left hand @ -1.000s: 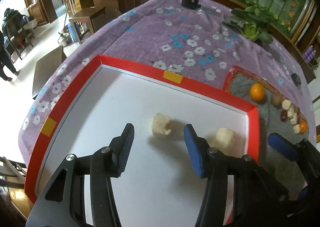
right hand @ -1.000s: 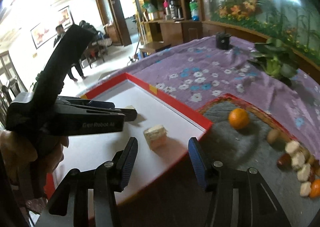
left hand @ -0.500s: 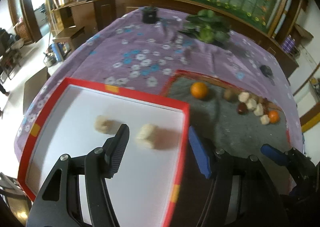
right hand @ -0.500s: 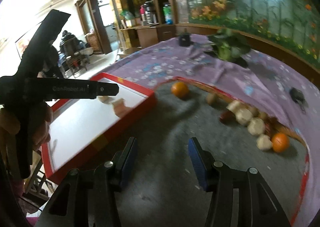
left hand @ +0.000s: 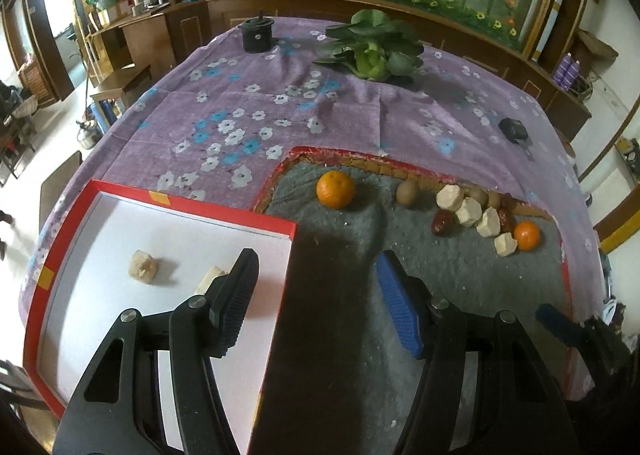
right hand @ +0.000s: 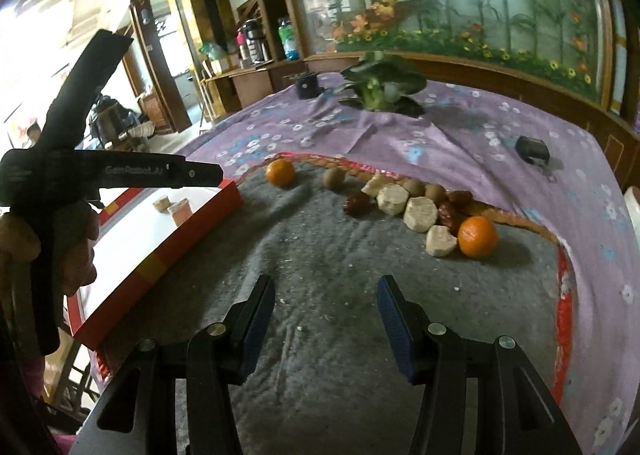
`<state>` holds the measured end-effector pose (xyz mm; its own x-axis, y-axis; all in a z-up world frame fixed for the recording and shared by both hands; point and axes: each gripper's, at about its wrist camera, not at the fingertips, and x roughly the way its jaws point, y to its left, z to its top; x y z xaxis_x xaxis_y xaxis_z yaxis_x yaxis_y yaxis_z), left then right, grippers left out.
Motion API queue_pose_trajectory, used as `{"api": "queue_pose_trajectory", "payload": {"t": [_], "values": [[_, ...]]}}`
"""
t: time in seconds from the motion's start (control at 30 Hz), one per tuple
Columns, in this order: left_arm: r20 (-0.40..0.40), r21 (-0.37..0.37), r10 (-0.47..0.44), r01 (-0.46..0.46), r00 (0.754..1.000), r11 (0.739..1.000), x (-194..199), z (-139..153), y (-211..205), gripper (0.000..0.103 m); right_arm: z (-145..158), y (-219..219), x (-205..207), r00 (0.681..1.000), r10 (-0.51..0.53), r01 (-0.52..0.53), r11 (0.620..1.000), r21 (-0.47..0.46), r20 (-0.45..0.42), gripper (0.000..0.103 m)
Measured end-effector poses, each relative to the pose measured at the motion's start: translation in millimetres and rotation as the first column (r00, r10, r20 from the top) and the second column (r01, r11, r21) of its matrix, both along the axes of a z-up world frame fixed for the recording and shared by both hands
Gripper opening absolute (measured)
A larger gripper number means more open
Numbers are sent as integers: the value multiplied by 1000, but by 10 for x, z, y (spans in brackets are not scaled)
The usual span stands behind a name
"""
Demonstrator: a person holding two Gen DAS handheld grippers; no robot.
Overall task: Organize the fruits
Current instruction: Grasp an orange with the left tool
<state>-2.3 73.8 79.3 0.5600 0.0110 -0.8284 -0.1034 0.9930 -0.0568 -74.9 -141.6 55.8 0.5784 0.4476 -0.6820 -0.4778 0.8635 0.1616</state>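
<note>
The left gripper point(left hand: 316, 291) is held with its jaws spread and nothing between them, above the right edge of the red-rimmed white tray point(left hand: 224, 211). Two pale chunks are seen on the tray's white floor: one point(left hand: 143, 266) towards the left edge, the other point(left hand: 210, 277) partly hidden behind the left finger. The right gripper point(right hand: 326, 309) is likewise spread and empty, held over the near part of the grey felt mat point(right hand: 328, 255). Along the mat's far edge a large orange point(right hand: 280, 173) is set apart to the left. A row of brown, dark red and pale pieces point(right hand: 420, 213), possibly kiwis and dates though the view is blurred, is ended by a small orange point(right hand: 477, 236) near the right edge. A leafy vegetable point(left hand: 370, 49) lies on the purple floral cloth point(left hand: 240, 115) beyond.
</note>
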Motion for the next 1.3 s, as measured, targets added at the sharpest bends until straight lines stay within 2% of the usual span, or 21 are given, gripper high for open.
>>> {"api": "queue_pose_trajectory", "payload": {"t": [0.13,0.23,0.47,0.57,0.8,1.23,1.27,1.3], "values": [[3,9,0,0,1000,1000,125,-13,-1,62,5,-97,-6,1000,-5,4,1000,5,8,52],[-26,6,15,-15,1000,1000,253,-64,45,62,-8,-145,40,1000,-27,27,1000,2,1,52],[-82,-50,23,-27,996,998,568,-185,122,62,-26,-207,72,999,-33,33,999,8,-7,52],[-101,-79,-2,-6,995,997,706,-225,61,62,-36,-201,83,1000,-31,31,999,12,-5,52],[-135,-73,-8,-2,991,997,951,-360,-30,62,-63,-204,159,999,-28,29,999,26,-23,52],[-178,-57,15,-26,984,998,1106,-616,-26,62,-100,-171,269,999,-25,26,999,30,-44,52],[-177,-57,15,-25,984,998,1110,-624,-26,60,-100,-155,274,999,-20,21,999,29,-43,52],[-175,-51,16,-26,984,998,1111,-628,-27,49,-97,-144,277,999,-17,19,999,29,-42,52]]}}
